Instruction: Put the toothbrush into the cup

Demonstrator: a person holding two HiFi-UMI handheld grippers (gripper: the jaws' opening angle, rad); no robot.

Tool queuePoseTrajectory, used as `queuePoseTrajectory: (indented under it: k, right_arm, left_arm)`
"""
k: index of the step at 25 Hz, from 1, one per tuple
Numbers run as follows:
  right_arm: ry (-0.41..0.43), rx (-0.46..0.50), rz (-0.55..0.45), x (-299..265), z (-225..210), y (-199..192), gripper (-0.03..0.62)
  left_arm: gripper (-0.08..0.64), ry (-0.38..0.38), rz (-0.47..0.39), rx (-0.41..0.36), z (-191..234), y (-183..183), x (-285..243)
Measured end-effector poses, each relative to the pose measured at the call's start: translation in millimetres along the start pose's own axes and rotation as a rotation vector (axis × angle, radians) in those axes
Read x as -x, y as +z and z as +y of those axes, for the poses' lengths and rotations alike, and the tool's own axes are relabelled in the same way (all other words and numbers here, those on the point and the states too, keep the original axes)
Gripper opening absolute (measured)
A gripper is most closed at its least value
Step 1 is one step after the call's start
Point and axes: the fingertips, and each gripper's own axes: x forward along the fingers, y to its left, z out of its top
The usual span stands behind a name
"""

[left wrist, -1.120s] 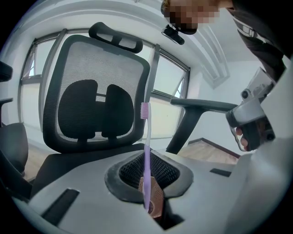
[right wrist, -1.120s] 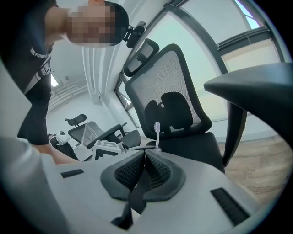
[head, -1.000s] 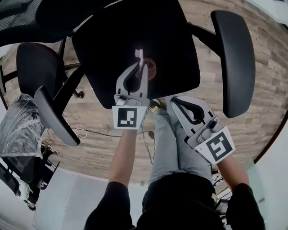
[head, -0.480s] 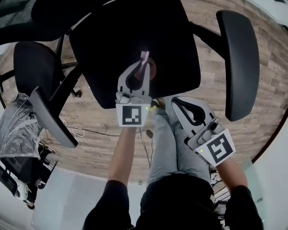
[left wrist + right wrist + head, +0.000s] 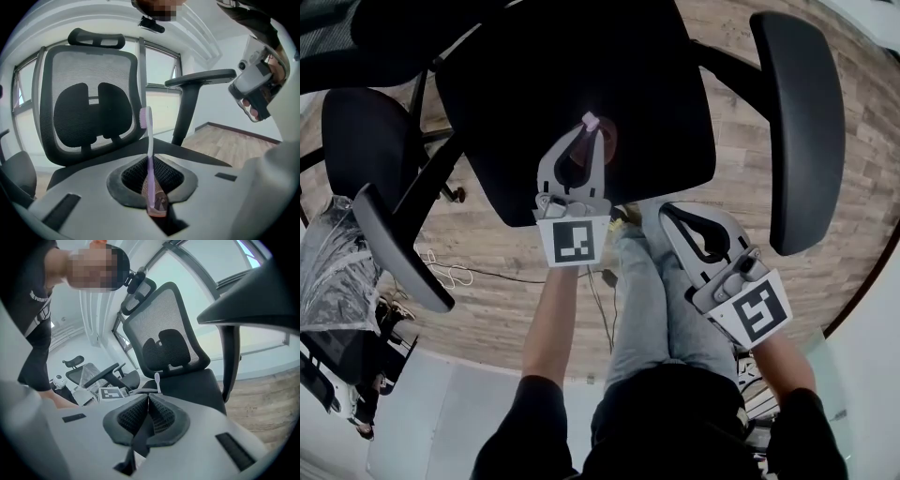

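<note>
A lilac toothbrush (image 5: 591, 121) stands upright, bristle head up, with my left gripper (image 5: 589, 137) shut on its handle. Its lower end meets a small brown cup (image 5: 607, 145) on the black chair seat (image 5: 534, 75); the gripper tips hide most of the cup. In the left gripper view the toothbrush (image 5: 149, 154) rises from between the jaws, the cup (image 5: 158, 202) right at its foot. My right gripper (image 5: 670, 212) hangs over the person's legs, shut and empty. From the right gripper view its jaws (image 5: 149, 397) touch, and the toothbrush (image 5: 157, 382) shows beyond.
The office chair has black armrests at right (image 5: 802, 122) and left (image 5: 398, 248), and a mesh backrest (image 5: 89, 112). A plastic-wrapped chair (image 5: 333, 272) stands at far left. Wooden floor (image 5: 506, 253) lies below.
My left gripper has moved with the toothbrush over the cup, which now shows less. The right gripper has stayed where it was.
</note>
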Motion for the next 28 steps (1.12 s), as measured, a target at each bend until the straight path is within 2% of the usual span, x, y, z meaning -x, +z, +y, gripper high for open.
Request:
queuePoseTrajectory:
  k: [5, 15, 28]
  right_arm:
    - [-0.018, -0.013, 0.01, -0.3, -2.1, -3.4, 0.02]
    - [-0.021, -0.017, 0.017, 0.3, 0.4, -2.5, 0.02]
    - [-0.006, 0.013, 0.008, -0.1, 10.8, -0.8, 0.02]
  left_arm:
    - [0.048, 0.011, -0.005, 0.017, 0.4, -1.7, 0.0]
    - [0.049, 0.02, 0.012, 0.13, 3.6, -5.2, 3.1]
    - [0.049, -0.015, 0.001, 0.133, -2.3, 1.4, 7.8]
